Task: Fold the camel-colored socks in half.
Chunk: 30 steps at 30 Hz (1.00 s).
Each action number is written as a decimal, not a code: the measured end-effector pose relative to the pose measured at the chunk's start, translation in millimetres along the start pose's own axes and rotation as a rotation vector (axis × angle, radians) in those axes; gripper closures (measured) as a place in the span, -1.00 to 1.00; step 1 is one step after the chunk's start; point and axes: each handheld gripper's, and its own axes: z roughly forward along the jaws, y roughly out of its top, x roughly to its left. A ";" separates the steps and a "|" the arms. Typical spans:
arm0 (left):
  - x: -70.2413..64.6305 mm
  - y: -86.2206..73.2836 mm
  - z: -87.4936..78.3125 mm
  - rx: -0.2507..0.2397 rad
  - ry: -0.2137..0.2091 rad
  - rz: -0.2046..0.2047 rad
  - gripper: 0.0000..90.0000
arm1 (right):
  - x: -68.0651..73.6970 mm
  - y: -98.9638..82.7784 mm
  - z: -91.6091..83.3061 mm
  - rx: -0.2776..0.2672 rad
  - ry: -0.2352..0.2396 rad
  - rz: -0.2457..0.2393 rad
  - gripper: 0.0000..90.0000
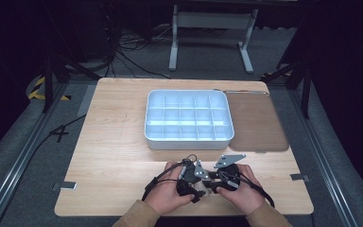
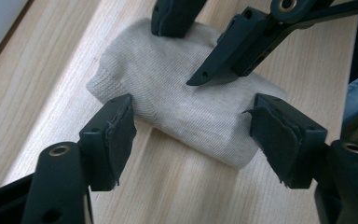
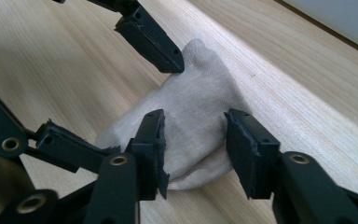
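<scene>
Between open grippers: folded sock (image 2: 182, 112) flat, long axis crosswise.

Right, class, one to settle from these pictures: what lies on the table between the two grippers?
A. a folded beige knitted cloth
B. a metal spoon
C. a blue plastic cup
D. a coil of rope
A: in the left gripper view a folded beige knitted cloth lies on the wooden table, between the jaws of the left gripper.
</scene>
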 end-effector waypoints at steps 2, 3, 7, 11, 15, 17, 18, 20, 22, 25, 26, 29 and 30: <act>-1.1 0.1 0.2 0.007 0.001 -0.002 -0.33 | -0.8 -0.5 0.9 0.003 -0.007 0.006 0.15; -0.7 0.1 0.4 0.002 0.001 0.003 -0.33 | -0.8 -0.5 0.9 0.003 -0.007 0.006 0.15; -0.7 -0.8 1.2 0.008 -0.004 -0.005 -0.33 | -5.2 -2.2 3.5 0.003 -0.005 0.040 -0.02; -0.7 -1.5 0.9 0.009 -0.007 -0.007 -0.33 | -9.0 -3.1 6.0 0.010 0.014 0.077 -0.04; -0.5 -2.8 0.3 0.010 -0.009 -0.014 -0.32 | -12.5 -3.4 8.0 0.015 0.050 0.105 -0.04; -0.9 -4.0 0.0 0.012 -0.006 -0.020 -0.32 | -15.9 -3.7 9.9 0.020 0.072 0.118 -0.04; -0.9 -4.3 0.2 0.008 -0.005 -0.019 -0.32 | -17.7 -3.6 11.2 0.022 0.091 0.141 0.00; -1.5 -5.0 0.0 0.004 0.000 -0.023 -0.32 | -19.2 -3.7 11.8 0.021 0.116 0.140 0.10; -1.1 -5.4 -0.1 0.002 -0.001 -0.019 -0.32 | -19.7 -3.8 11.8 0.024 0.131 0.150 0.14; -1.6 -6.2 -0.7 0.001 -0.001 -0.029 -0.32 | -20.7 -3.9 11.9 0.028 0.168 0.175 0.36; -1.6 -6.2 -0.7 0.001 -0.001 -0.029 -0.31 | -20.7 -3.9 11.9 0.028 0.168 0.175 0.36; -0.6 -6.6 -1.8 0.002 -0.006 -0.030 -0.31 | -19.6 -2.8 11.1 0.026 0.182 0.158 0.54; -0.2 -6.8 -2.1 0.000 -0.007 -0.030 -0.30 | -18.3 -2.1 10.5 0.031 0.177 0.159 0.57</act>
